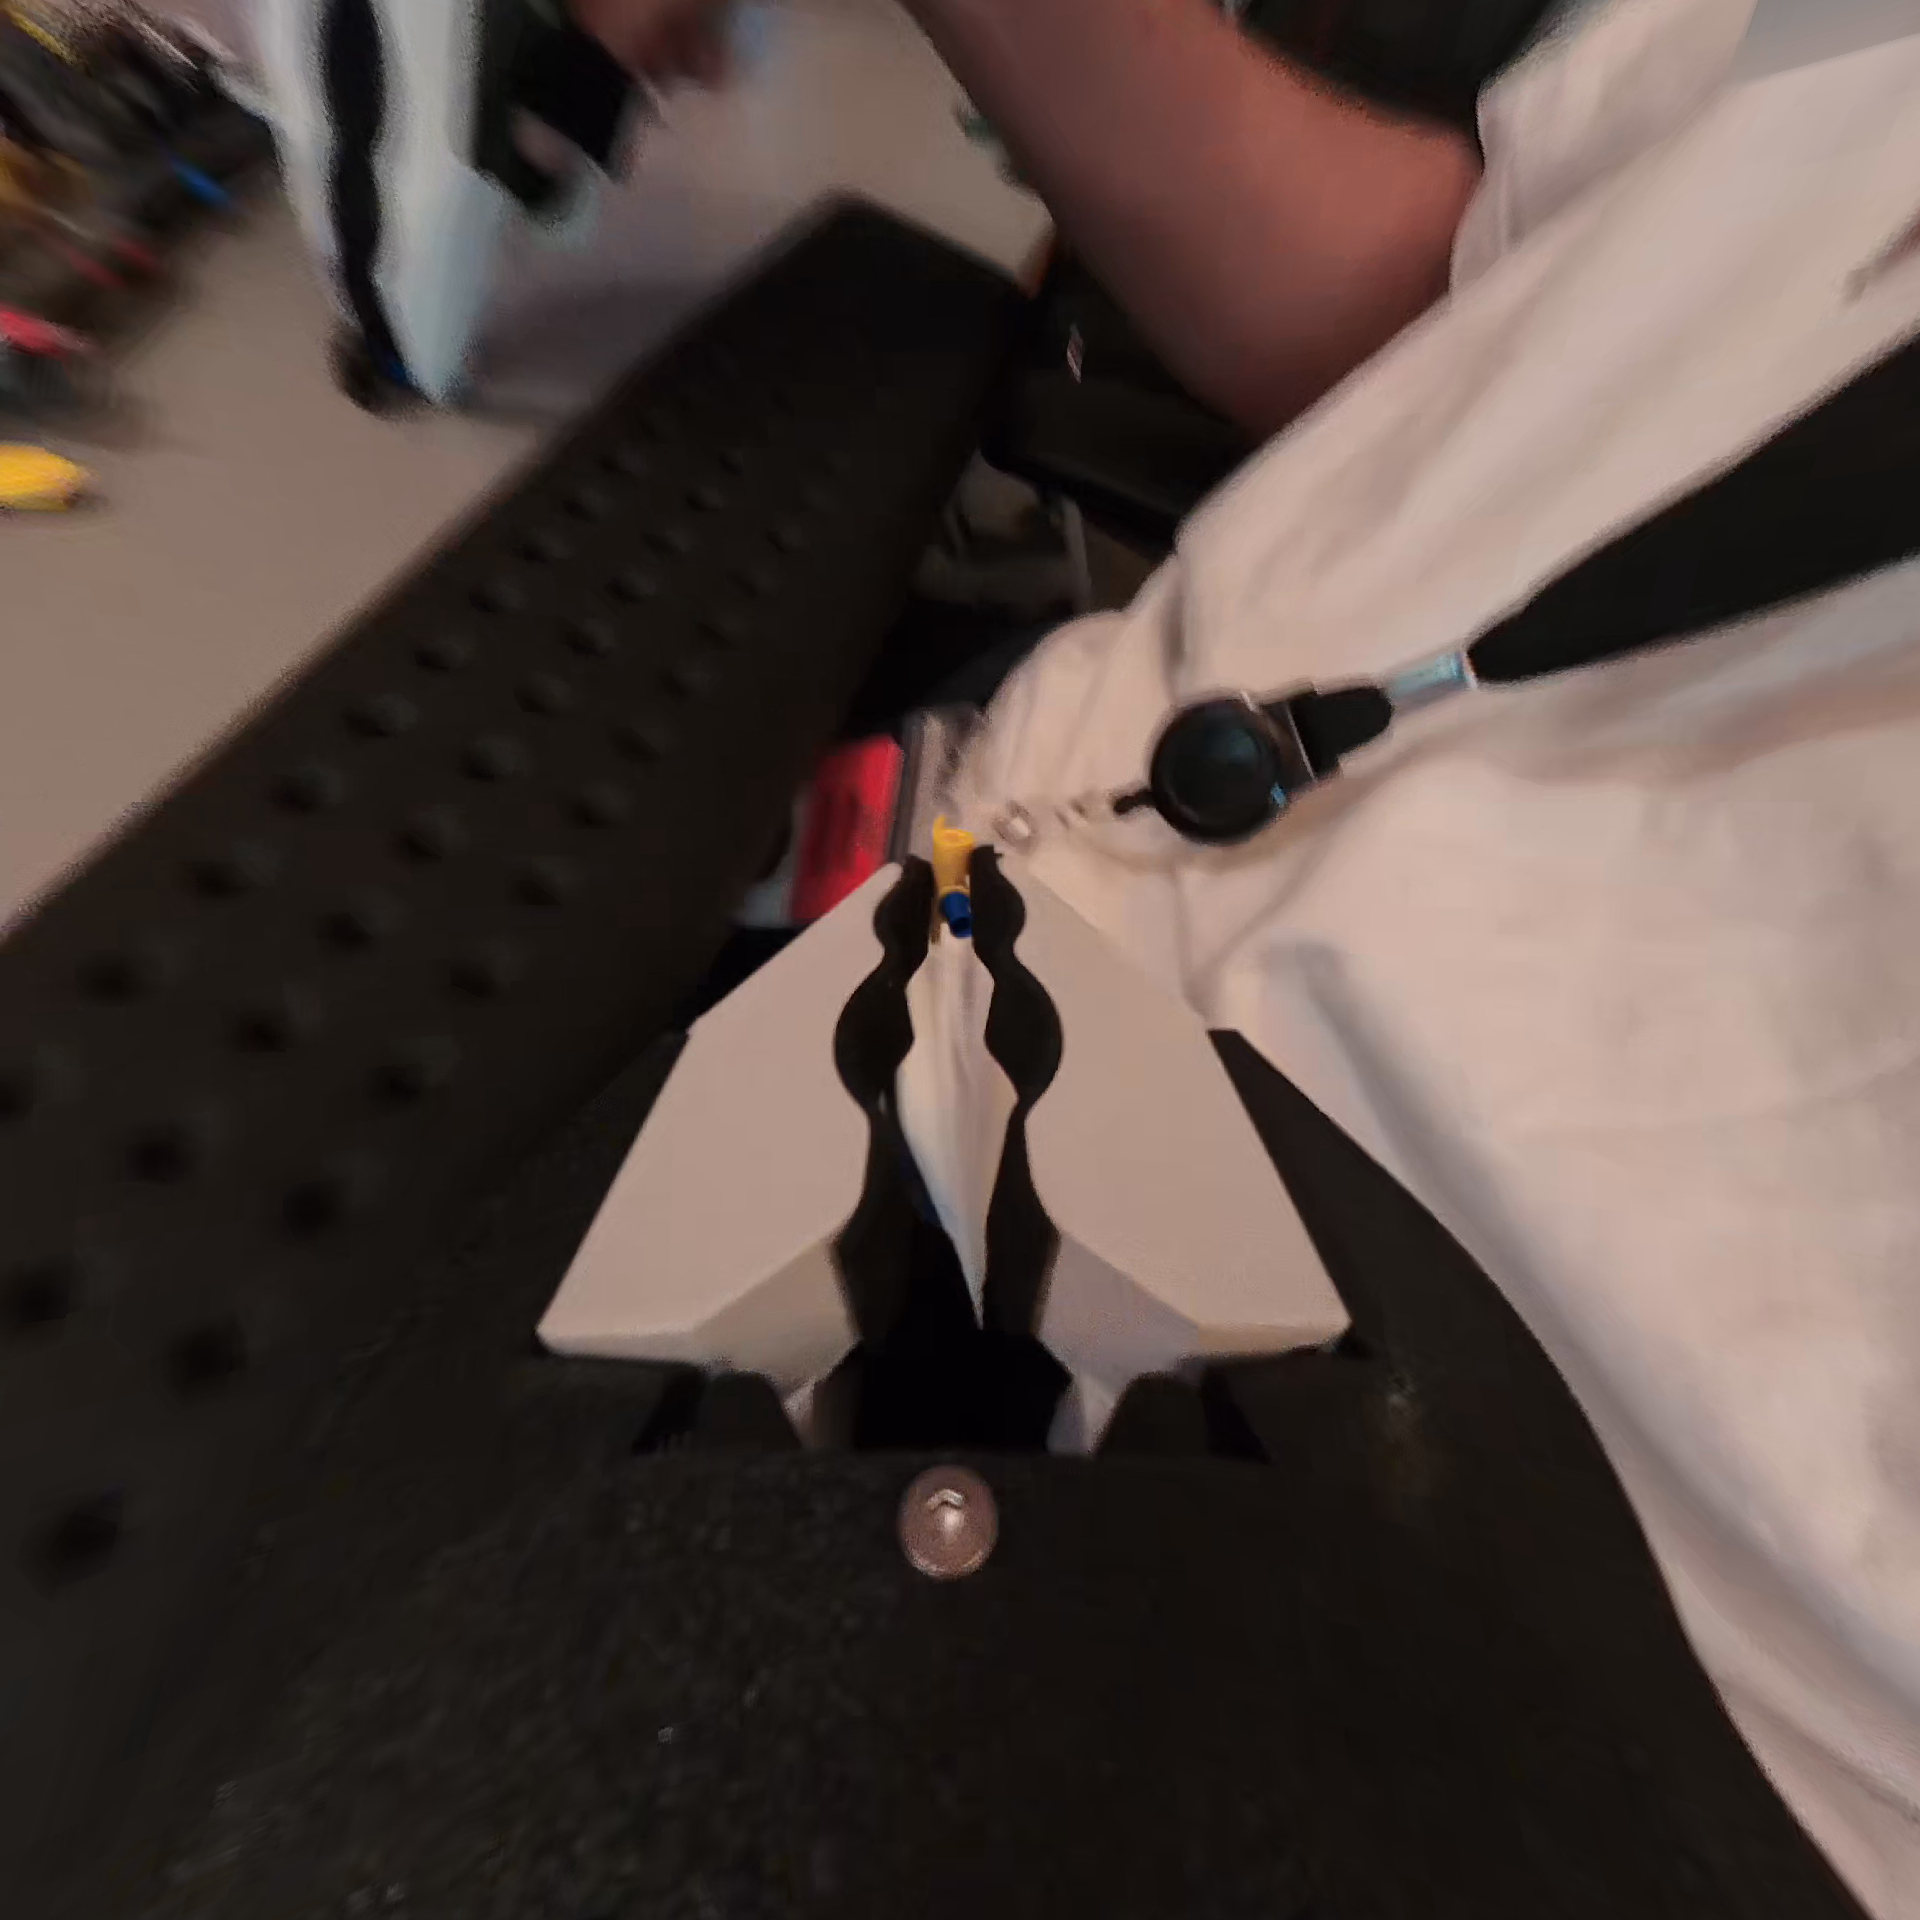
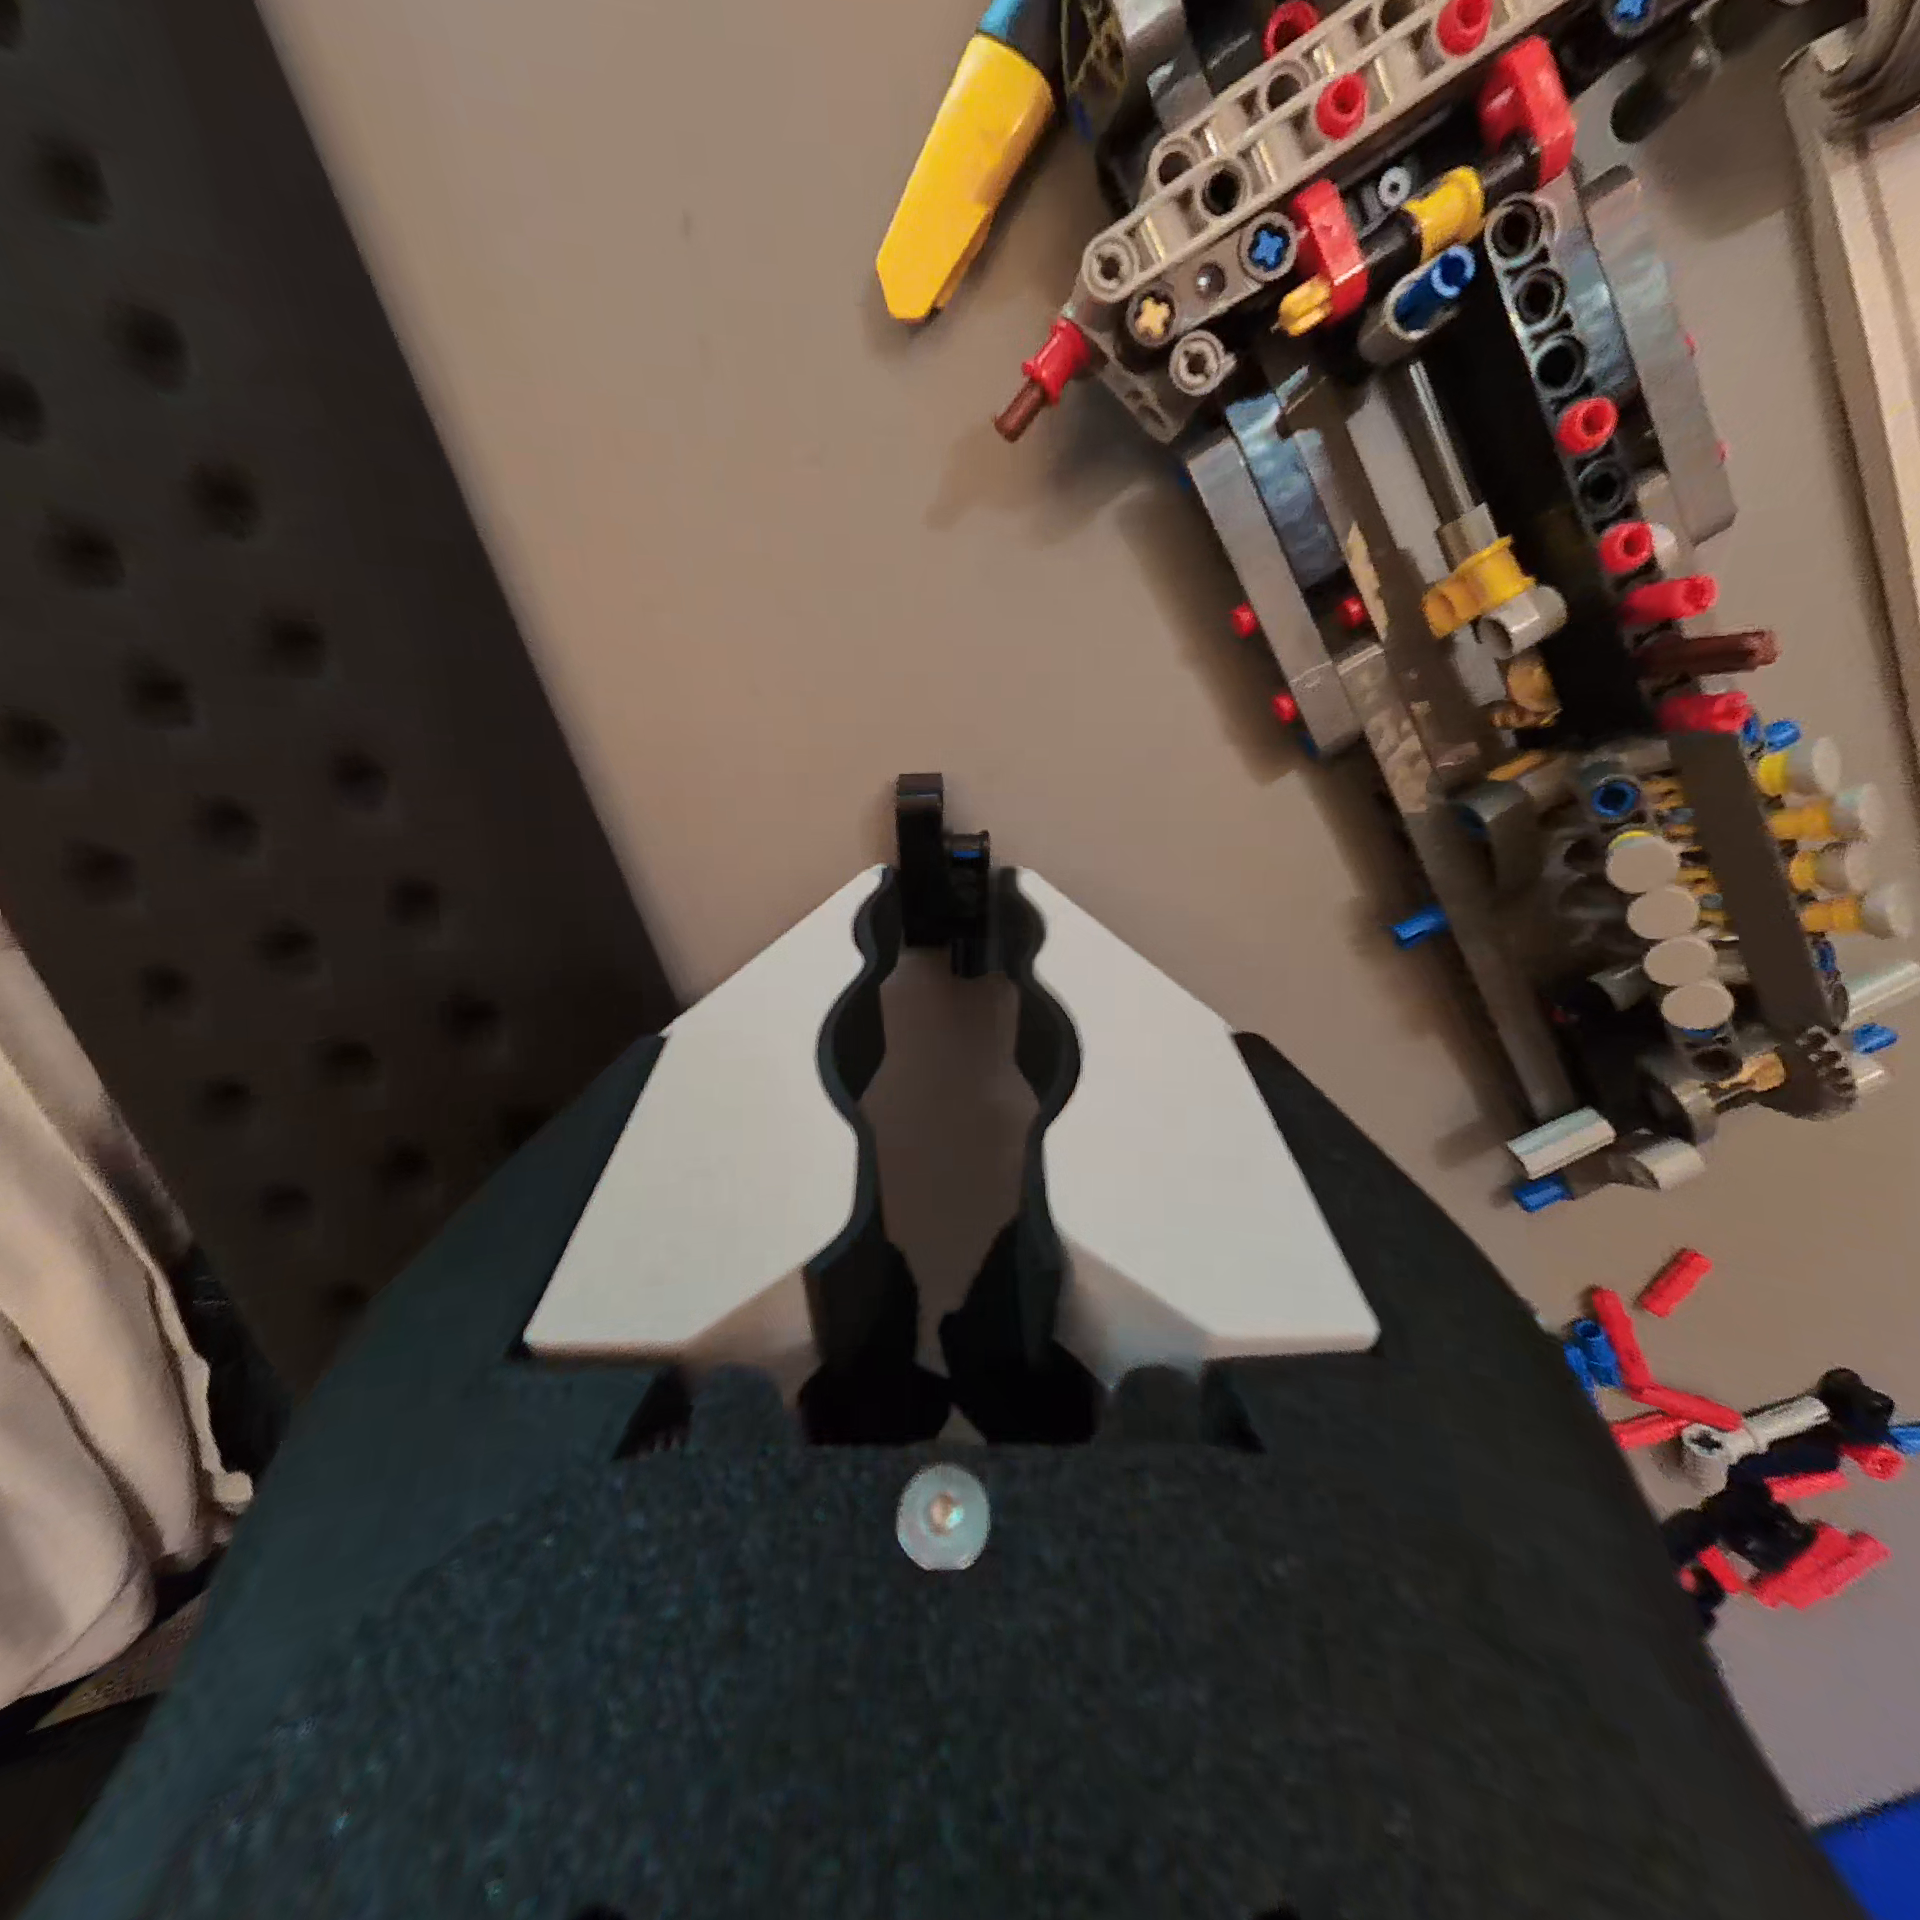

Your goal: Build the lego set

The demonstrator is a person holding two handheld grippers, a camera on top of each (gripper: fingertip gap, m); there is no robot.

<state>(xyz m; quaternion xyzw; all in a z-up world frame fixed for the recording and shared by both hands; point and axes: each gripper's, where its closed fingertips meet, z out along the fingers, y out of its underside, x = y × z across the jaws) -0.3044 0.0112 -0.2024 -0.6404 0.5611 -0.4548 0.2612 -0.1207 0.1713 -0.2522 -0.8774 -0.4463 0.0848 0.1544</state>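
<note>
My left gripper (image 1: 948,883) is shut on a small yellow and blue lego piece (image 1: 950,858) and holds it in the air close to a person's white shirt (image 1: 1507,935). The left wrist view is blurred. My right gripper (image 2: 943,894) is shut on a small black lego piece (image 2: 925,862) and holds it over the beige table (image 2: 675,520). The long grey and black lego build (image 2: 1475,540), with red, yellow and blue pins, lies on the table to the right of my right gripper, apart from it.
A black perforated strip (image 2: 187,623) runs along the table's left edge and shows in the left wrist view (image 1: 499,748). A yellow tool (image 2: 966,166) lies at the top. Loose red, blue and black pieces (image 2: 1766,1455) lie at the right. A badge reel (image 1: 1226,769) hangs on the shirt. About 25 cm separates my left fingertips from my right.
</note>
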